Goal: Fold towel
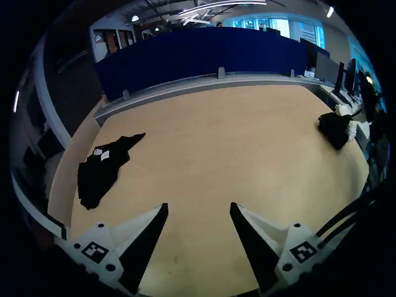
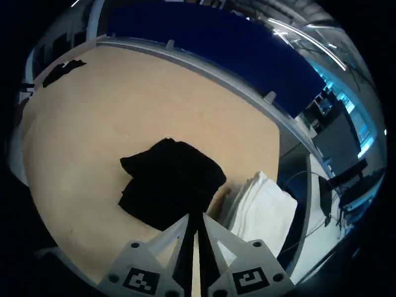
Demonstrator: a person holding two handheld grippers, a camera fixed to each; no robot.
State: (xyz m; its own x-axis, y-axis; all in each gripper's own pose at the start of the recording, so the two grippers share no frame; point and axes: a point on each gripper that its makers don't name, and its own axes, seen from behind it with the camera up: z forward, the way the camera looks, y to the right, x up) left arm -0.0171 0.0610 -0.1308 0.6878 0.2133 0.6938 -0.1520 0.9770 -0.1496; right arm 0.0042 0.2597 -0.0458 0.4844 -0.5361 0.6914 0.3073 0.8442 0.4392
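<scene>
While the left claw [image 1: 198, 210] gapes empty over the table [image 1: 222, 138], the right claw [image 2: 196, 218] sits near-closed at a black towel [image 2: 173, 183].

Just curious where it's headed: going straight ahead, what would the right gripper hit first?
The crumpled black towel, directly ahead of the right gripper; its tips may already touch the near edge, but depth is unclear.

The scene is being lit evenly by ceiling strip lights [image 1: 222, 6]; a blue cast is being added by the windows [image 1: 277, 24]. Straight lines are being bowed toward the edges. Detail in the black towel [image 2: 173, 183] is being crushed to shadow.
</scene>
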